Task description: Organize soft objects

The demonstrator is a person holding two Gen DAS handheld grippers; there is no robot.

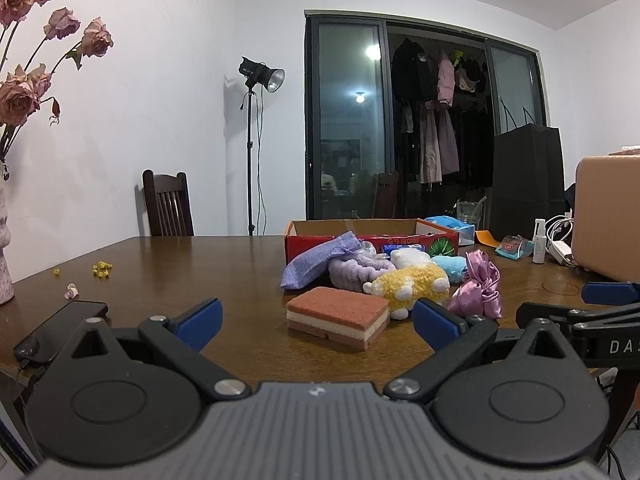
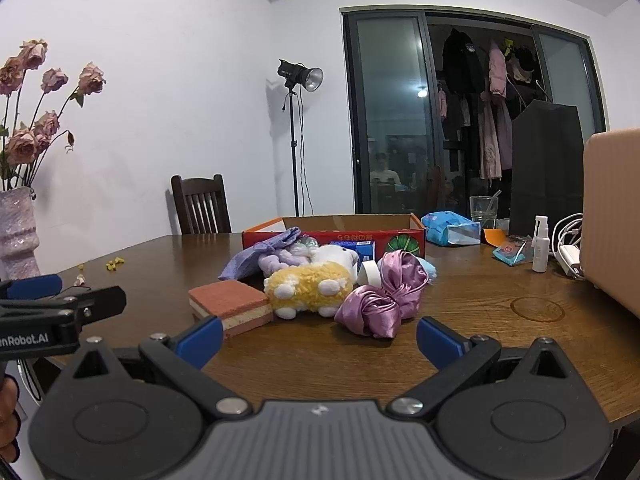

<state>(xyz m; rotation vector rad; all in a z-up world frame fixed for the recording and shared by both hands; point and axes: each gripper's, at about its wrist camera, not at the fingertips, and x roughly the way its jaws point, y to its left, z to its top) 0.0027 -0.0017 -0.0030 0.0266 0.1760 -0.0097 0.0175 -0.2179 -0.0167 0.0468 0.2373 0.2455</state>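
Soft things lie heaped on the brown wooden table (image 1: 168, 264), in front of the red cardboard box (image 1: 400, 240) that stands toward the table's far edge. Nearest the near edge lies a pink-and-cream layered sponge block (image 1: 338, 316), flat on the wood. Just behind it a yellow-and-white plush toy (image 1: 412, 286) lies on its side, touching a shiny purple satin bundle (image 2: 380, 300) to its right. Behind the plush sit a lavender knitted pouch (image 1: 312, 266), a pale purple fluffy band (image 1: 356, 274), a white plush (image 1: 408, 258) and a light blue fluffy piece (image 1: 450, 266), all crowded against the box's front wall.

Both claws hover low over the table's near edge, short of the heap. The left gripper (image 1: 318, 318) has its blue-tipped fingers spread wide with nothing between them, the sponge block lying ahead of the gap. The right gripper (image 2: 320, 340) is likewise spread wide and holds nothing, facing the satin bundle.

Toward the table's right edge lie a blue tissue pack (image 2: 452, 228), a clear glass (image 2: 484, 208), a white spray bottle (image 2: 540, 246) and a tan case (image 2: 612, 216). At the left edge a pale vase (image 2: 18, 232) holds dried pink roses (image 2: 44, 100), and a dark phone (image 1: 60, 334) lies at the near left corner. A dark wooden chair (image 2: 202, 204) stands beyond the far edge.
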